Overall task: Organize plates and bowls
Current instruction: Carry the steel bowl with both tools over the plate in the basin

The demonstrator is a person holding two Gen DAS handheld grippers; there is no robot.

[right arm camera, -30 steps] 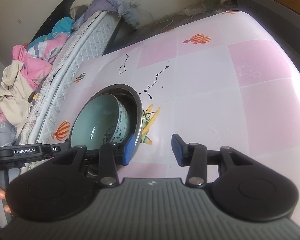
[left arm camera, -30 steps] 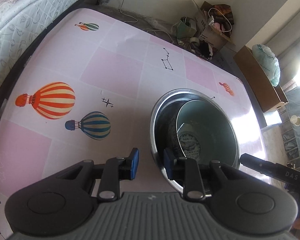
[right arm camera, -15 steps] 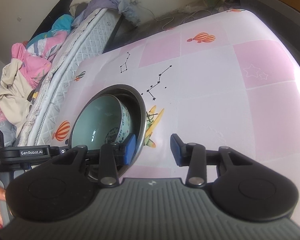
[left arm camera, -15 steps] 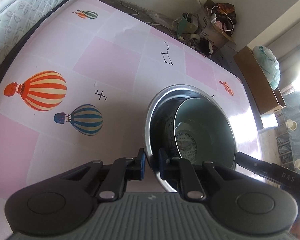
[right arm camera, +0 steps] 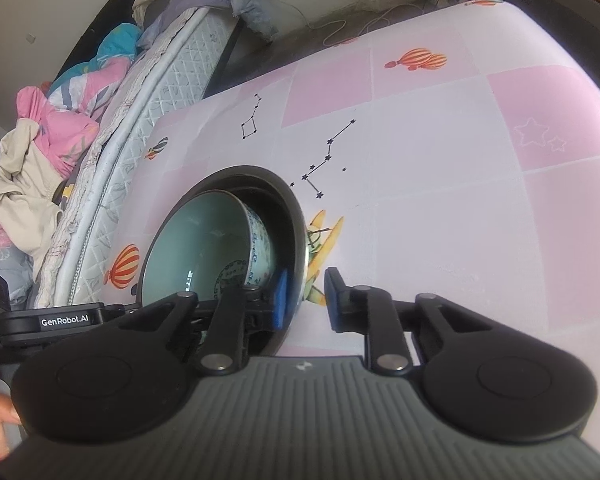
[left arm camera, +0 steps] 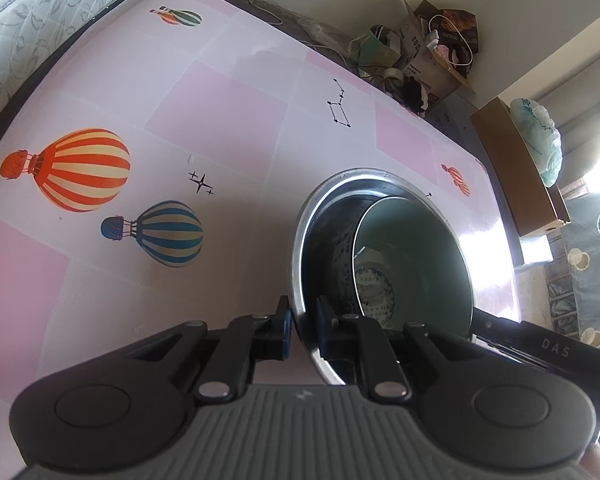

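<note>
While the metal bowl sits on the pink-and-white table, the left gripper is clamped on its near rim, one blue-padded finger outside the wall and the other inside, both pressed against the thin steel edge. Inside the metal bowl lies a pale green ceramic bowl, pushed toward the side away from the left gripper, with a blue printed pattern at its bottom and on its outer wall. From the right wrist view the same metal bowl appears dark-rimmed, with the ceramic bowl nested in it and its blue-and-white outside showing. The right gripper straddles the opposite rim with its fingers spread: the left pad hangs inside the bowl, near the wall, and the right pad stands outside, apart from the metal, over a yellow airplane print; whether the inner pad touches the rim cannot be told. The table's cloth carries hot-air balloon prints and black constellation drawings. A quilted mattress runs along the table's edge, with a heap of pink and beige clothes on it. Beyond the far end of the table stand a cardboard box with a pale plastic bag on it and a clutter of bags and cables by the wall.
</note>
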